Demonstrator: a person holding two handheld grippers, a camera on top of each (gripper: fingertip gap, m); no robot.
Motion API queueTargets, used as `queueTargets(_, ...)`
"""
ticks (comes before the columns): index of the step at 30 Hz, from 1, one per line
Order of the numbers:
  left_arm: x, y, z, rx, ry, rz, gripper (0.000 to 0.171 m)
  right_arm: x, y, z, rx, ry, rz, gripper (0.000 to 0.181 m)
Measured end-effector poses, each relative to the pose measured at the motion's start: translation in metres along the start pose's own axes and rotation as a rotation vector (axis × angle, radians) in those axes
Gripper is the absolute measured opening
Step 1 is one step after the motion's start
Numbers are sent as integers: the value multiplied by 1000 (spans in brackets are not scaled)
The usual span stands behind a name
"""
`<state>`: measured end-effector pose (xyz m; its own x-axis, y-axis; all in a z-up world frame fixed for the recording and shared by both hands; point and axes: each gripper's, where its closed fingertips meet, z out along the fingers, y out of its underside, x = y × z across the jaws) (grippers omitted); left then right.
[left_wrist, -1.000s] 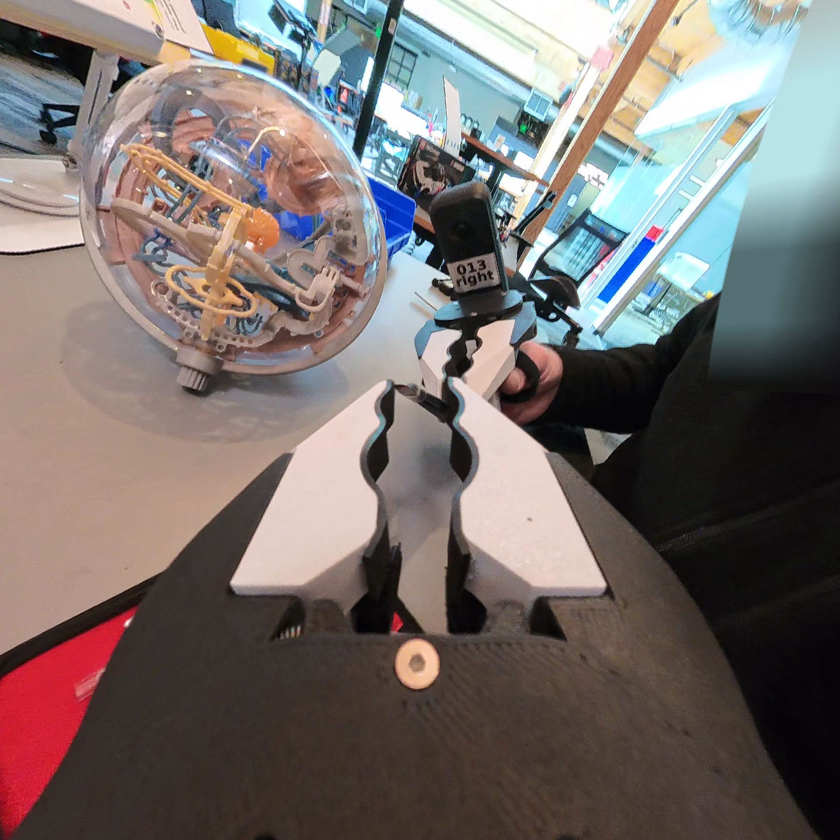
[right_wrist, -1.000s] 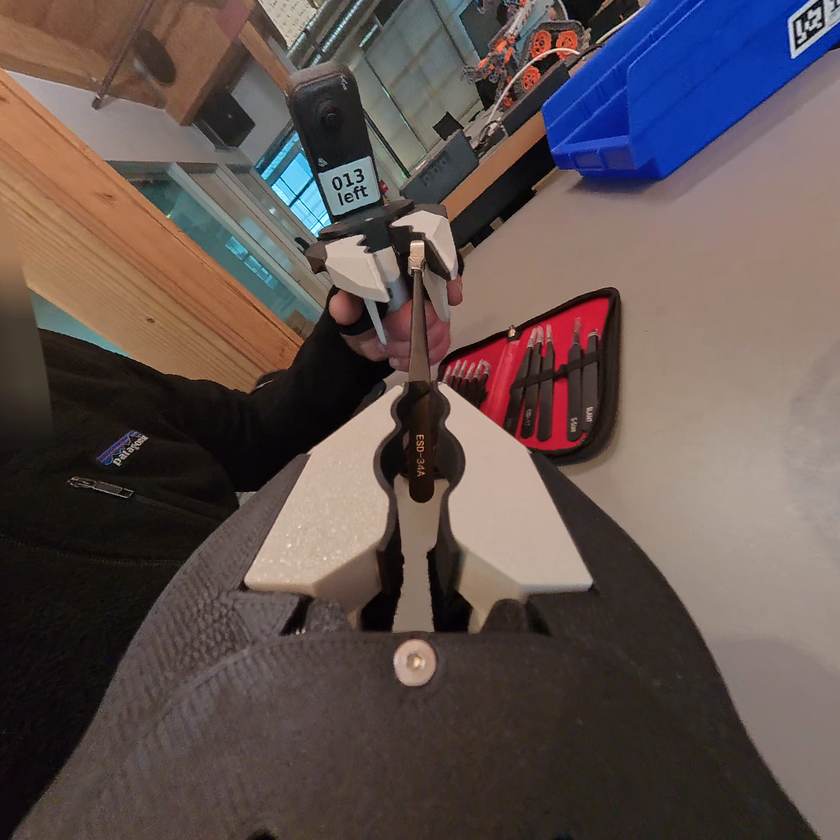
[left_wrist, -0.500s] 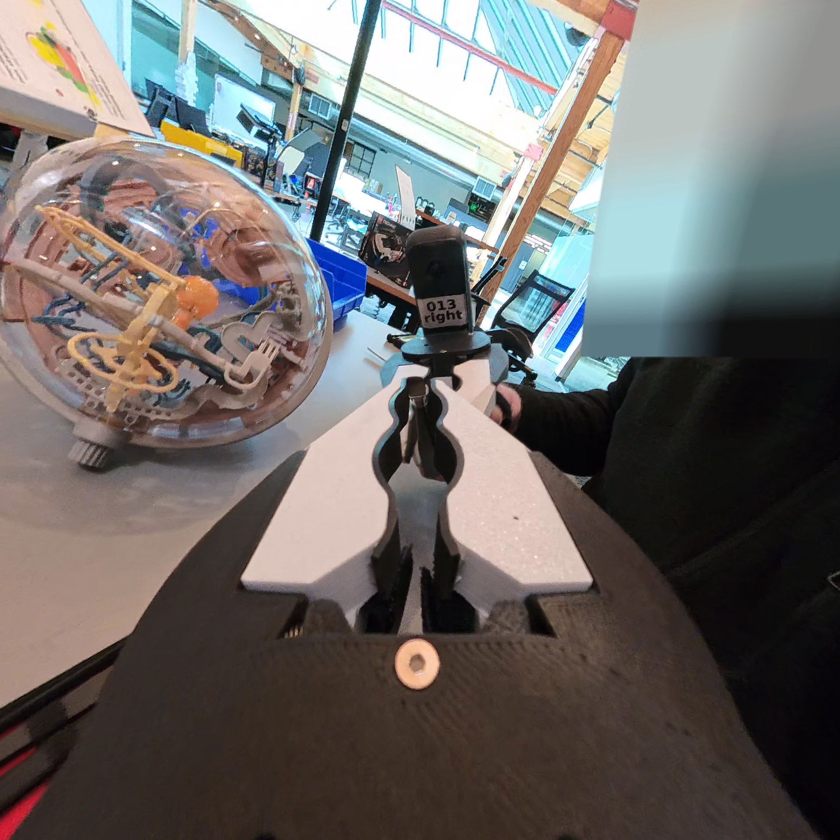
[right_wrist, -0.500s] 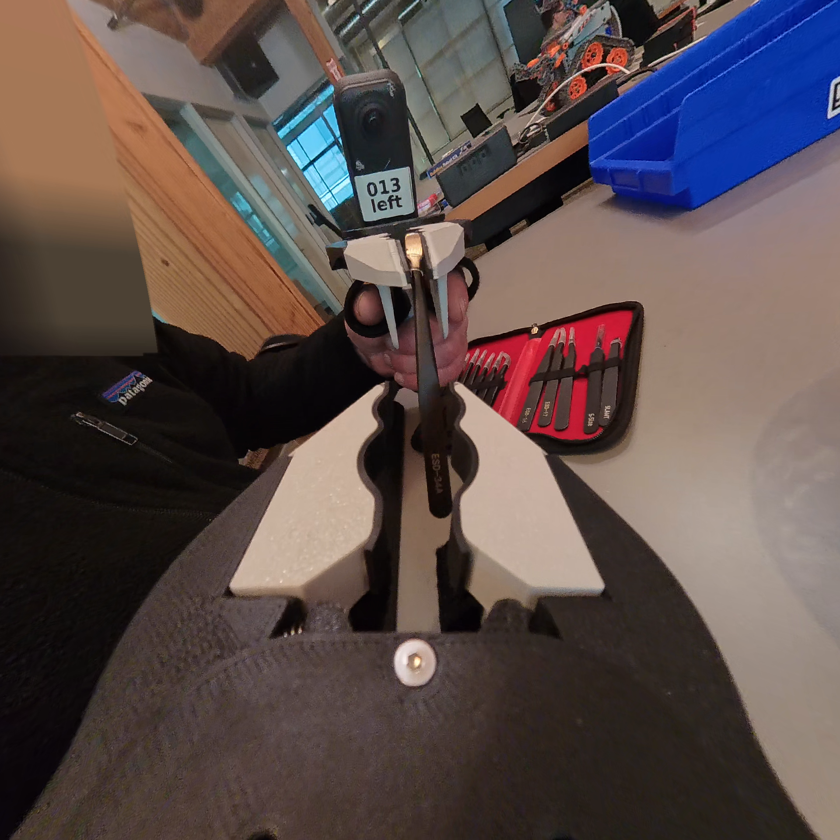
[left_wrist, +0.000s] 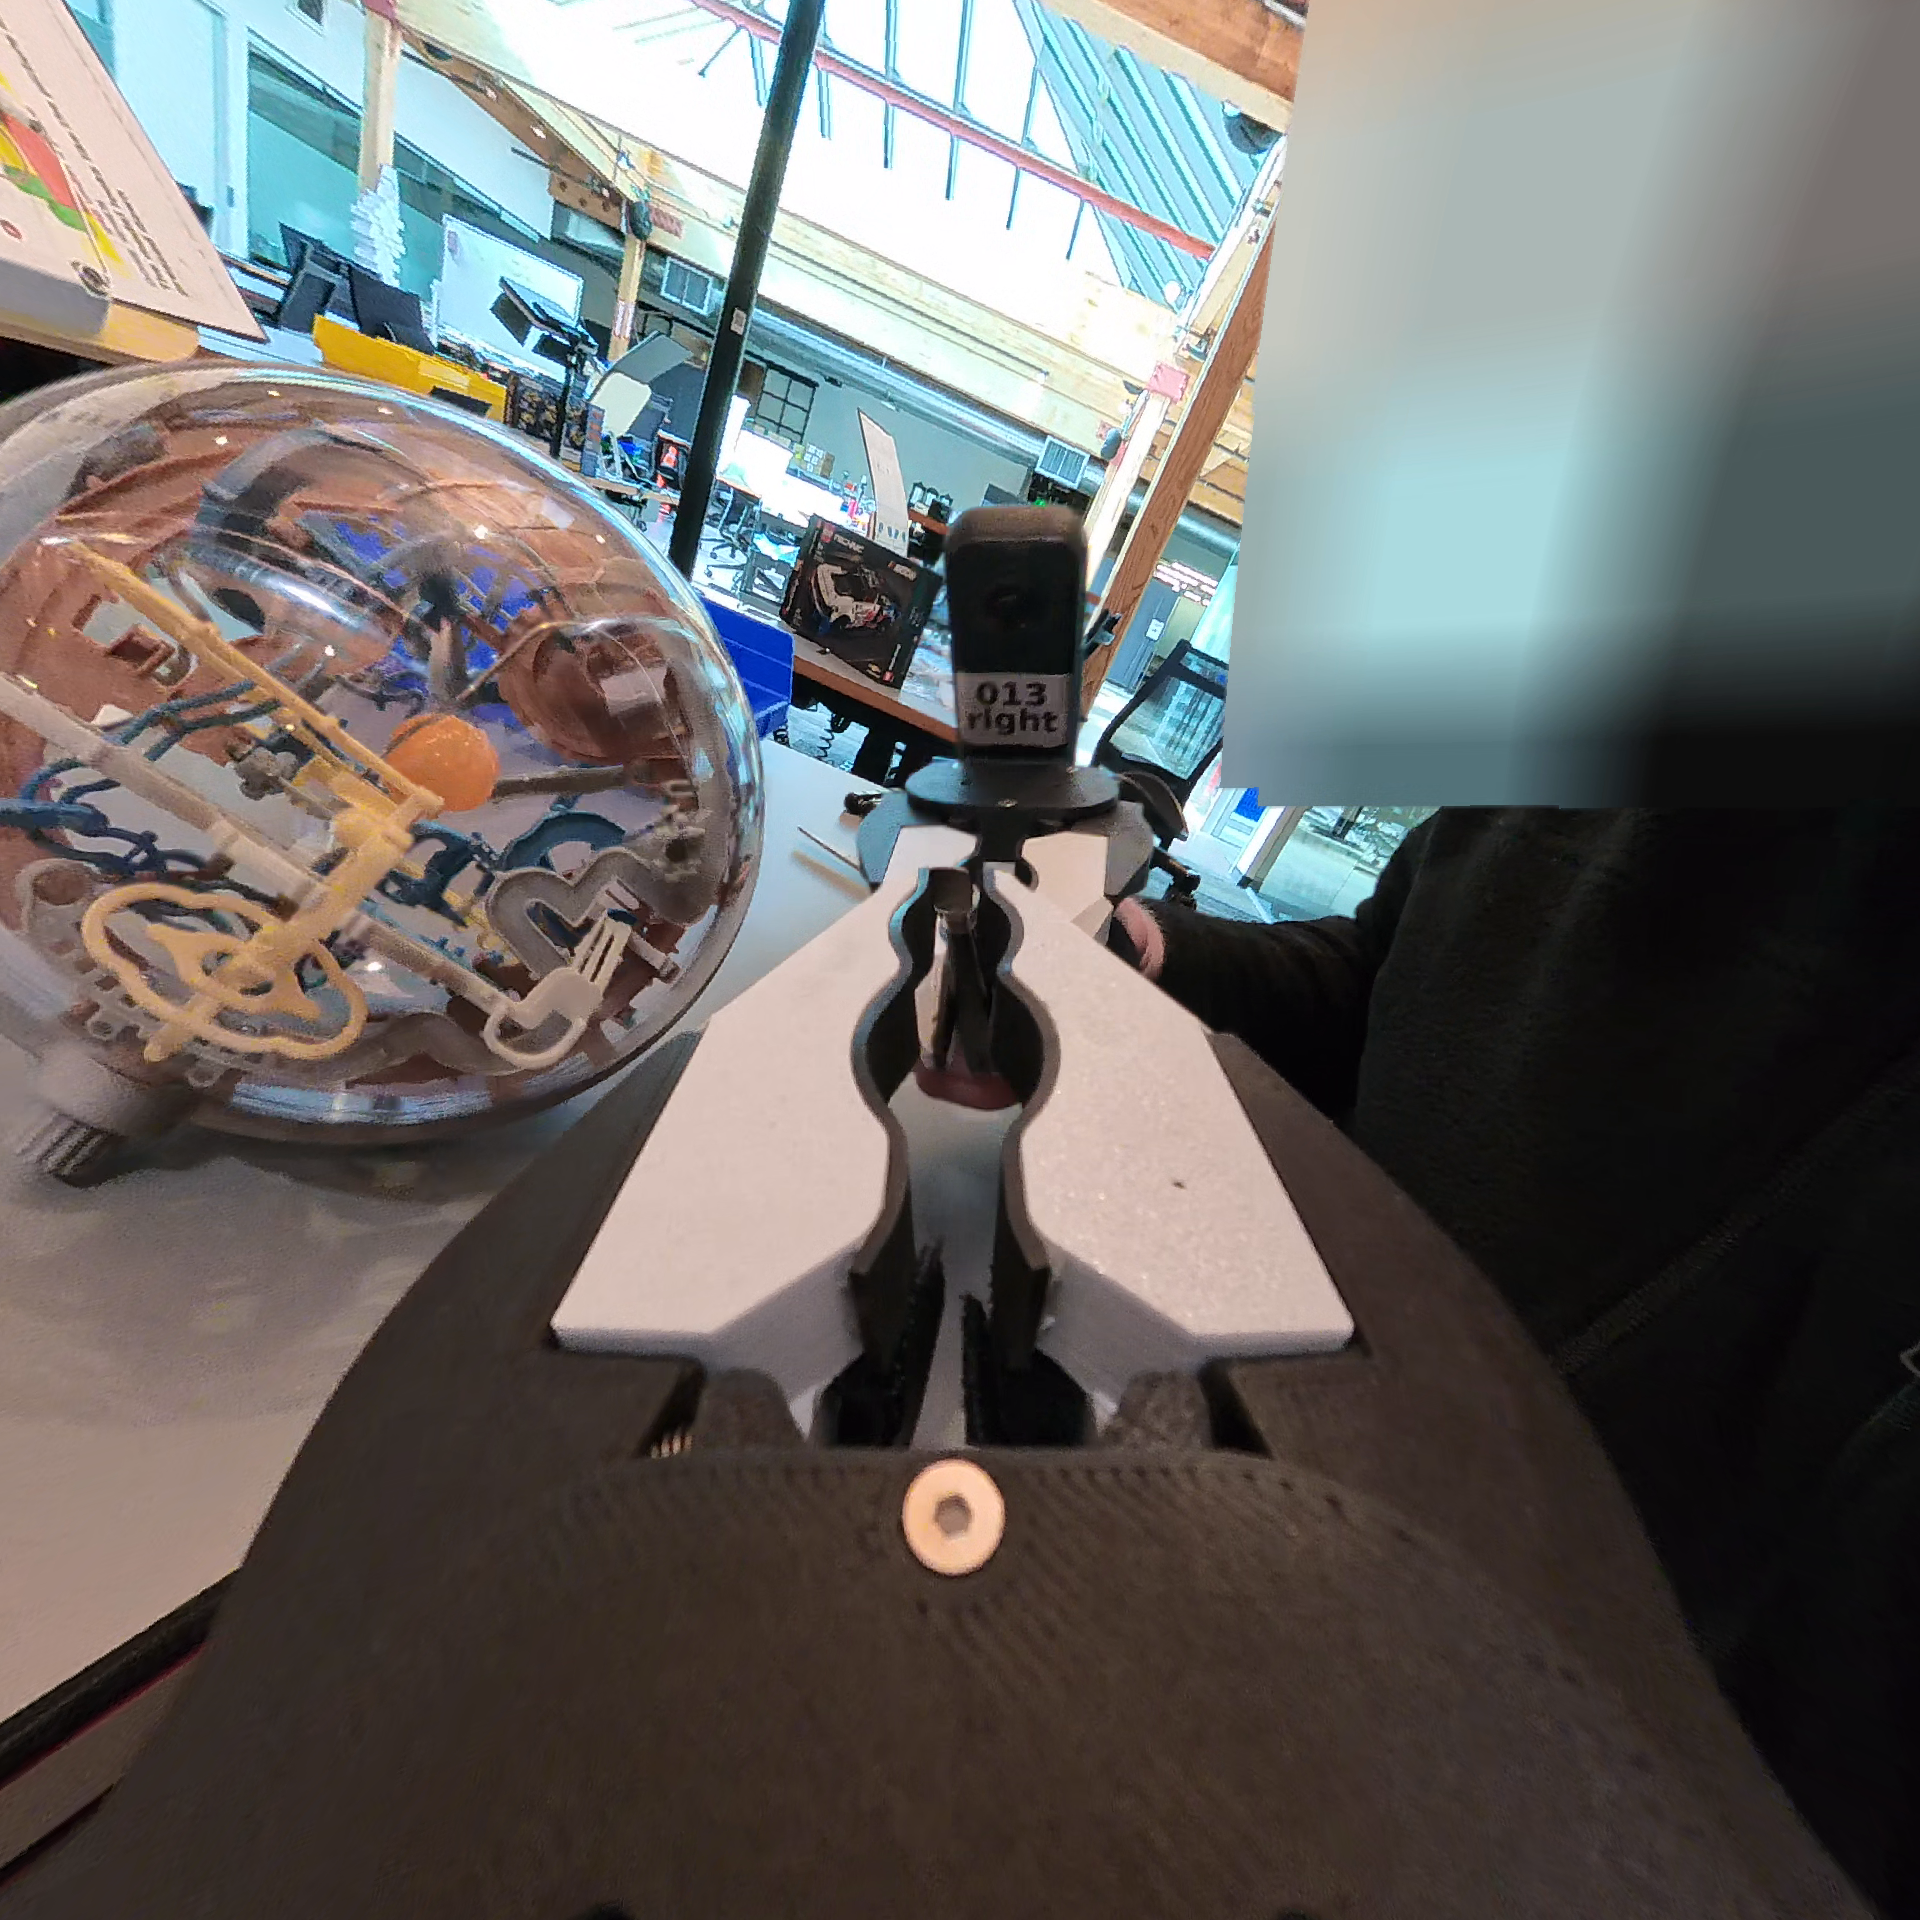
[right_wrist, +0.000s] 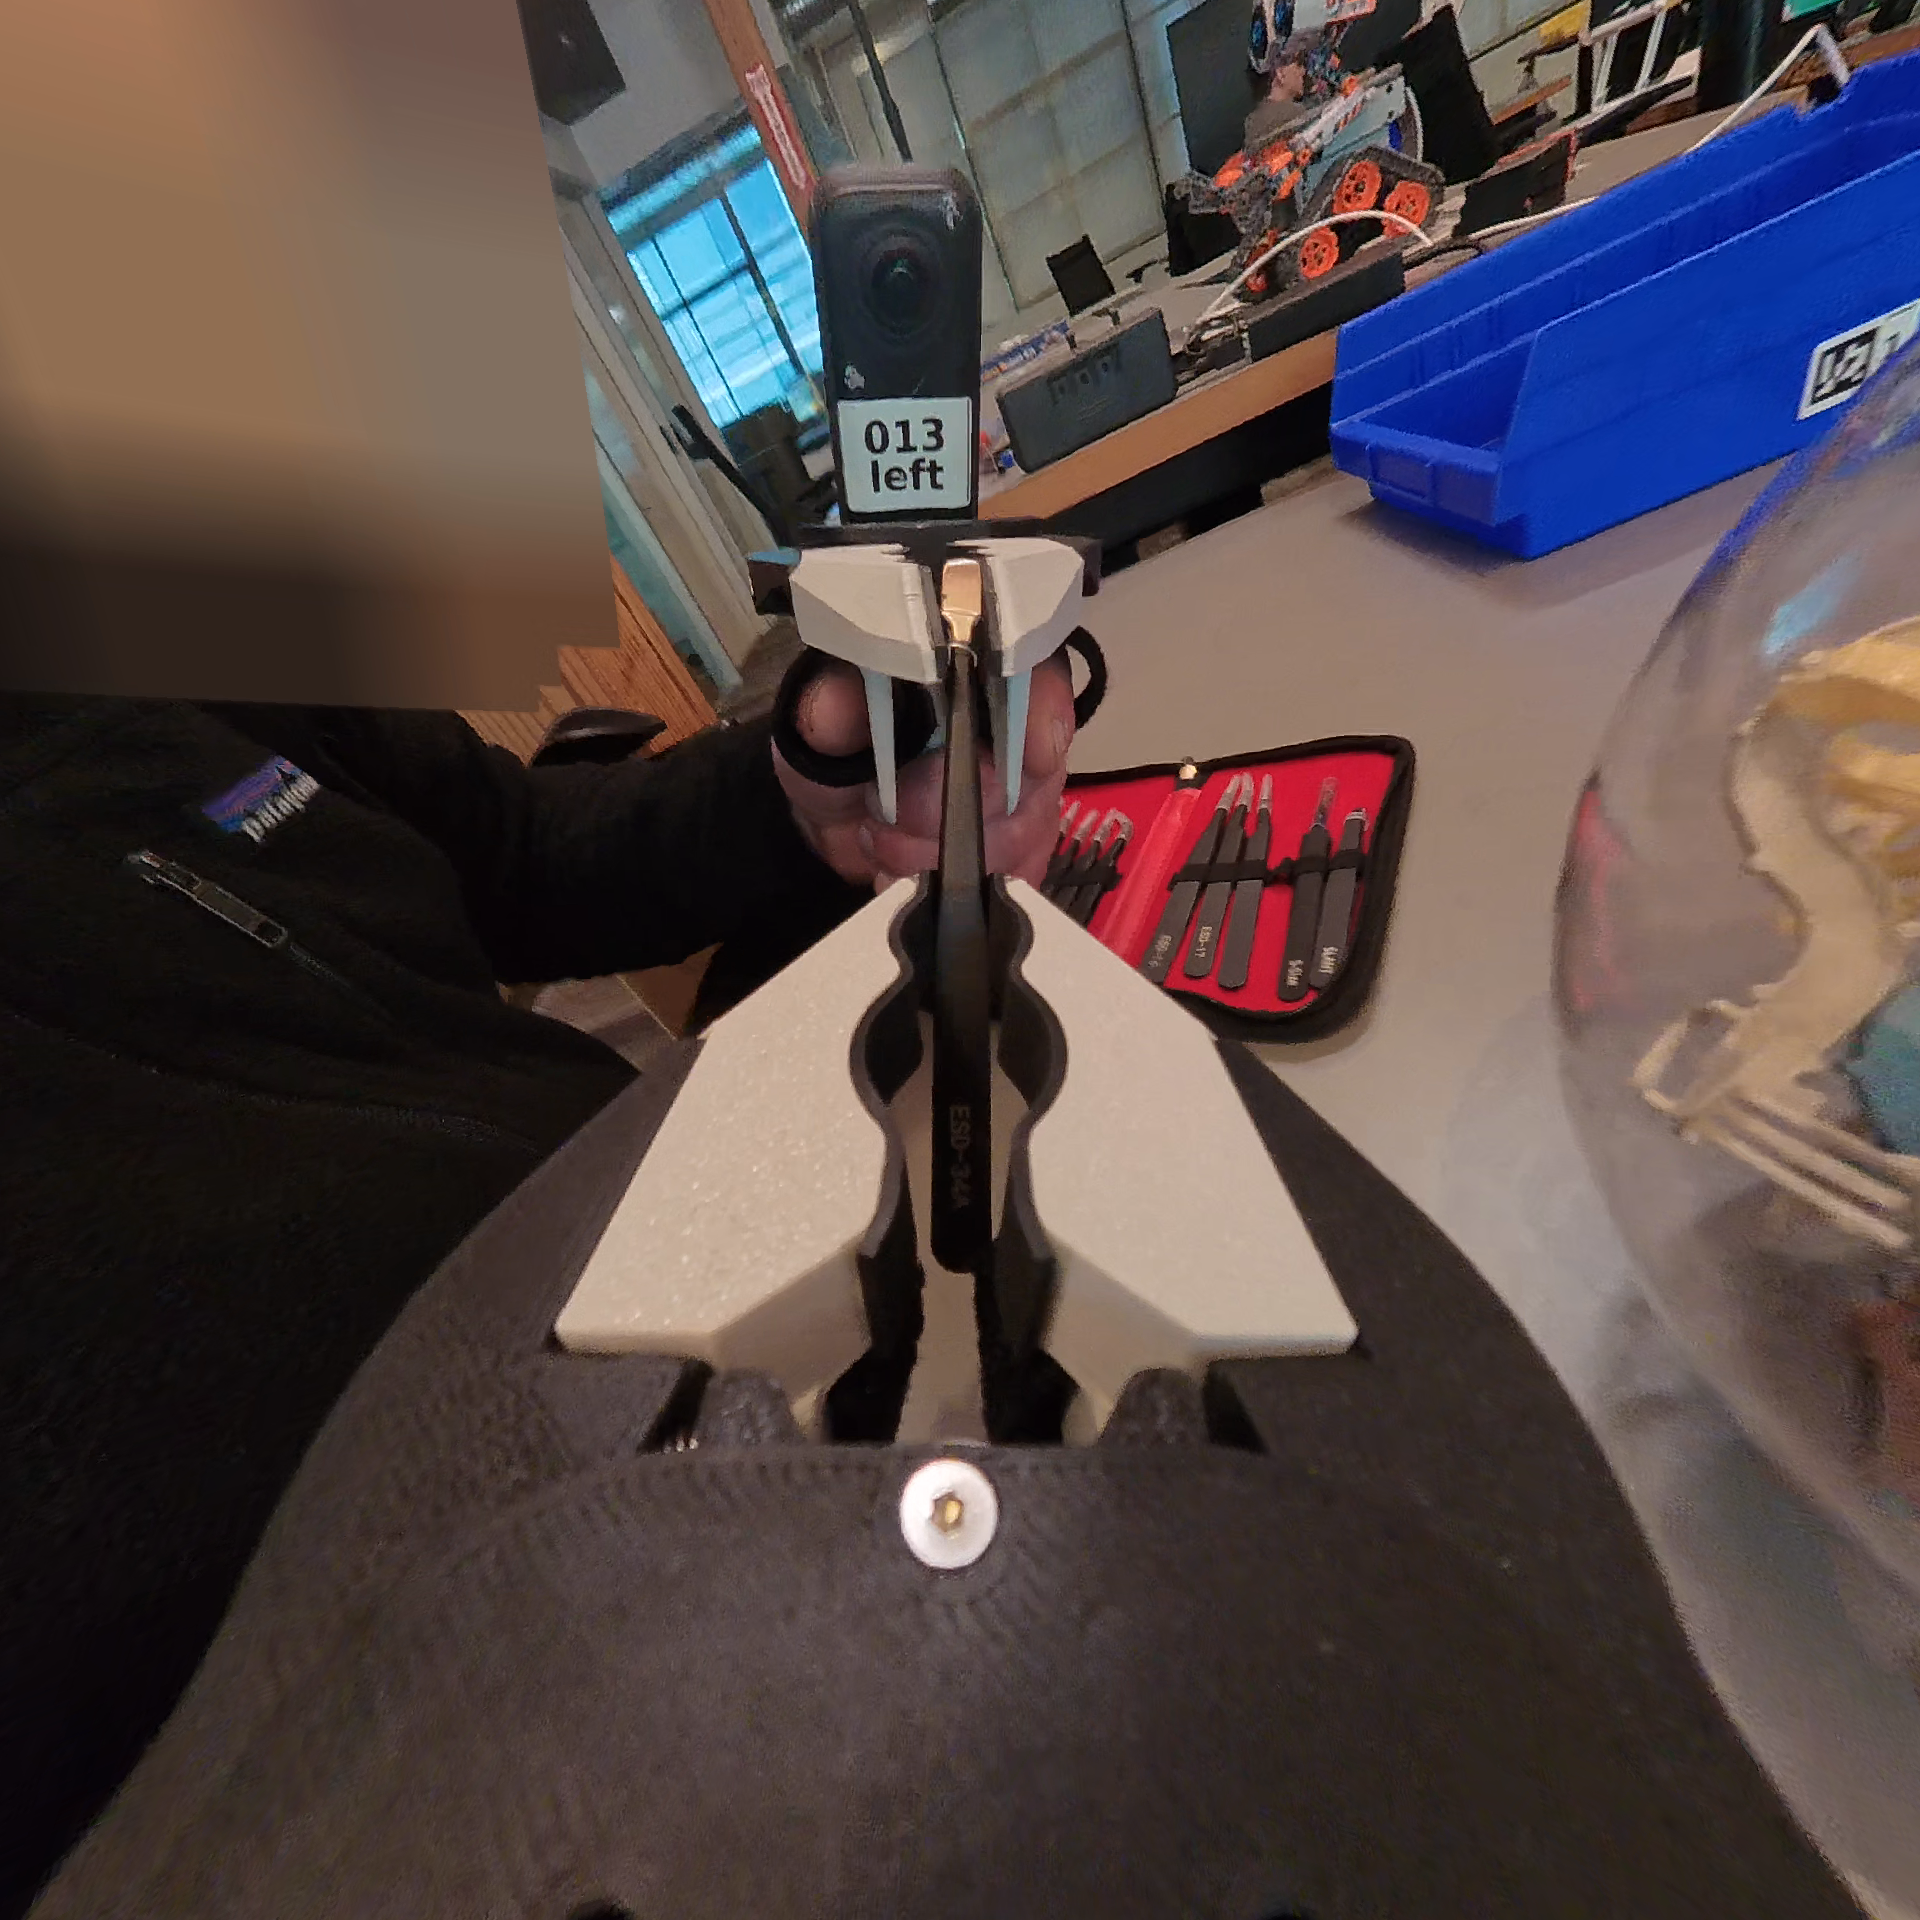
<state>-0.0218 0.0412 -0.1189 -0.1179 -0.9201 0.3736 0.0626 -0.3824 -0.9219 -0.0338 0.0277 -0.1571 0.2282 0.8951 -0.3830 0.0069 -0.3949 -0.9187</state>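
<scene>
Black tweezers (right_wrist: 961, 1049) are clamped at their metal tip by the left gripper (right_wrist: 940, 623); their handle lies between the parted fingers (right_wrist: 758, 1153) of the right gripper (right_wrist: 956, 904), above the tabletop (right_wrist: 1475, 665).

A slim black pair of tweezers (right_wrist: 961, 997) with a bare metal tip spans the gap between the two facing grippers, its metal tip pinched in the left hand-held gripper (right_wrist: 943, 623) and its black rear end lying between the parted fingers of the right hand-held gripper (right_wrist: 958, 935).
</scene>
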Motion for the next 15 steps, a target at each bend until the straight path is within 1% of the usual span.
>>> queueTargets(5,2,1,3,-20,-37,67,5,2,1,-9,-21,84,-80,6)
queueTargets(8,2,-5,-1,-1,-40,71,6,0,1,-13,-4,81,-59,6)
queueTargets(10,4,-3,0,-8,-35,66,6,-2,2,-15,6,65,-40,5)
queueTargets(13,7,3,6,-23,-23,43,15,-6,2,-14,22,44,-26,6)
queueTargets(14,7,3,7,-16,-20,34,14,-7,1,-14,31,36,-16,5)
queueTargets(15,7,2,7,-3,-15,28,9,-7,1,-15,37,33,-7,5)
